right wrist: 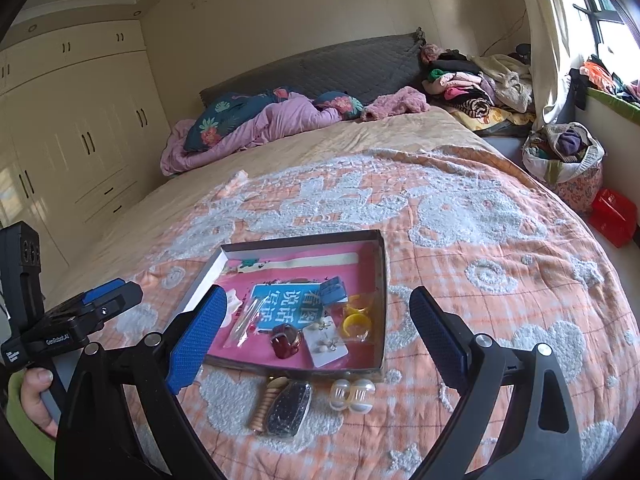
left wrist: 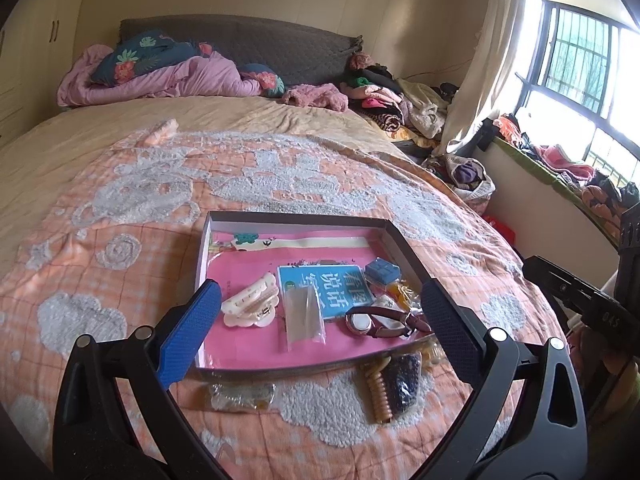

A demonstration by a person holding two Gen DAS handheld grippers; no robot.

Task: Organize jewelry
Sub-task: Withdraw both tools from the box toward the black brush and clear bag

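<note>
A shallow pink-lined box (left wrist: 394,236) (right wrist: 382,280) lies on the bed. In it are a cream hair claw (left wrist: 250,306), a clear bag (left wrist: 304,316), a red-strap watch (left wrist: 380,324) (right wrist: 285,341), a blue clip (left wrist: 382,270) (right wrist: 333,290), yellow rings (right wrist: 356,320) and an earring card (right wrist: 326,346). In front of the box lie a spiral hair tie with a dark bag (left wrist: 394,388) (right wrist: 280,404), a pearl clip (right wrist: 352,394) and a clear packet (left wrist: 242,396). My left gripper (left wrist: 320,332) and right gripper (right wrist: 316,332) are both open and empty, hovering over the box's near edge.
The box sits on an orange and white quilt (left wrist: 120,240) (right wrist: 500,240). Pillows and a pink blanket (left wrist: 160,76) lie at the headboard, clothes piles (right wrist: 472,84) and a laundry bag (right wrist: 564,160) to the right. Wardrobes (right wrist: 72,140) stand left, and a window (left wrist: 580,68) is on the right.
</note>
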